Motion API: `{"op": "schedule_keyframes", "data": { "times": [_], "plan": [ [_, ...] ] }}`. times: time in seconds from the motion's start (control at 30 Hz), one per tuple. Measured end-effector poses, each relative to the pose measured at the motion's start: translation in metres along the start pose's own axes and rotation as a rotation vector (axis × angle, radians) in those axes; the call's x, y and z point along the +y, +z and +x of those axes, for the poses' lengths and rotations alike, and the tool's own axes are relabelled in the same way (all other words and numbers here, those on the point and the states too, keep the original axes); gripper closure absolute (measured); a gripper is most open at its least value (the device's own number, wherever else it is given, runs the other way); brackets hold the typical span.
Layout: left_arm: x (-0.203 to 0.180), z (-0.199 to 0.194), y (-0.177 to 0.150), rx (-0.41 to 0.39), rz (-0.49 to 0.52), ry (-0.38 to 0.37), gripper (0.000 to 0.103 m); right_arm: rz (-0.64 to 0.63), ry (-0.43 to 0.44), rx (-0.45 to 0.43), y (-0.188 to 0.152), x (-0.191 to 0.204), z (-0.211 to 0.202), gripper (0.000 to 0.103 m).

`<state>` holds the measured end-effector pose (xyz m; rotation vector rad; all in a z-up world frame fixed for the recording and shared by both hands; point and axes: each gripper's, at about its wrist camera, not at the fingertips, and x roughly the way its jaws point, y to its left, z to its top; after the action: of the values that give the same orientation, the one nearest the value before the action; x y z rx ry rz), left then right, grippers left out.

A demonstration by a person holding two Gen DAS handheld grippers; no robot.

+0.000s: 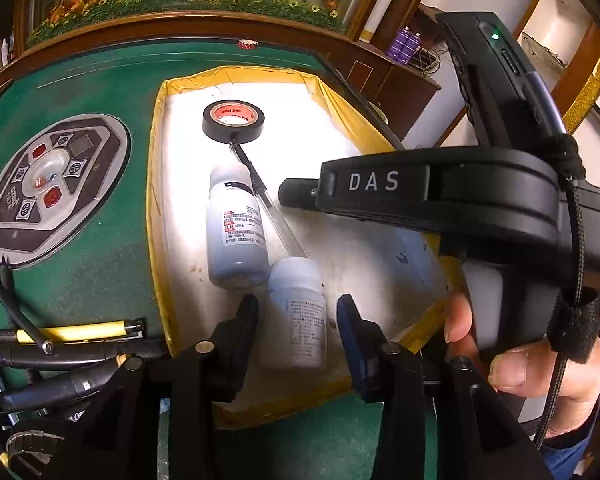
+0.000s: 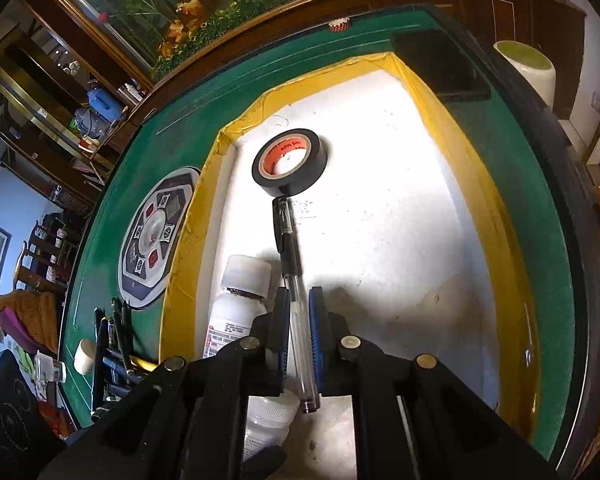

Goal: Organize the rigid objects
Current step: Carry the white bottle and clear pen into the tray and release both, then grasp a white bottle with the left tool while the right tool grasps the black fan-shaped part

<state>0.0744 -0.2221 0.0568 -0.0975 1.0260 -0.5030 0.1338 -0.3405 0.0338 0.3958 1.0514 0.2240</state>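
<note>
A white tray with yellow taped walls (image 1: 160,184) (image 2: 204,216) lies on the green table. In it are a black tape roll (image 1: 232,122) (image 2: 288,162), a clear pen with a black cap (image 1: 256,184) (image 2: 290,256), a large white bottle (image 1: 236,228) (image 2: 240,300) and a small white bottle (image 1: 298,312) (image 2: 270,420). My left gripper (image 1: 298,312) is open, its fingers on either side of the small bottle. My right gripper (image 2: 299,320) has its fingers close around the pen's clear barrel; I cannot tell whether they touch it. It shows from the side in the left wrist view (image 1: 300,194).
A round control panel with dice (image 1: 56,188) (image 2: 156,240) sits in the table's middle. Several pens and tools (image 1: 60,344) (image 2: 112,344) lie left of the tray. A black phone (image 2: 440,64) lies at the tray's far corner. The wooden table edge runs behind.
</note>
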Motion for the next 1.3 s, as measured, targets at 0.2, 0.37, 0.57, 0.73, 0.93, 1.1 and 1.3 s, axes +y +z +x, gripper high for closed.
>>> {"op": "schedule_keyframes", "data": {
  "times": [0.2,0.37,0.57,0.73,0.93,1.1,1.3],
  "plan": [
    [-0.001,-0.016,-0.004,-0.027,0.011,-0.004,0.058,-0.018,0.012,-0.035,0.000,0.006,-0.010,0.093],
    [0.007,-0.044,-0.012,-0.076,0.025,0.012,0.047,-0.039,0.059,-0.056,-0.002,0.016,-0.017,0.093],
    [0.042,-0.087,-0.024,-0.145,-0.016,0.045,0.046,-0.067,0.093,-0.062,-0.005,0.028,-0.019,0.090],
    [0.079,-0.122,-0.039,-0.209,-0.066,0.087,0.041,-0.080,0.120,-0.044,-0.008,0.034,-0.015,0.088],
    [0.131,-0.156,-0.060,-0.279,-0.103,0.231,0.033,-0.103,0.203,-0.028,-0.013,0.046,-0.017,0.087],
    [0.185,-0.170,-0.071,-0.284,-0.167,0.358,0.031,-0.147,0.225,-0.015,-0.020,0.061,-0.017,0.082],
    [0.215,-0.153,-0.075,-0.236,-0.159,0.391,0.023,-0.179,0.233,-0.002,-0.027,0.071,-0.013,0.080]
  ]
}}
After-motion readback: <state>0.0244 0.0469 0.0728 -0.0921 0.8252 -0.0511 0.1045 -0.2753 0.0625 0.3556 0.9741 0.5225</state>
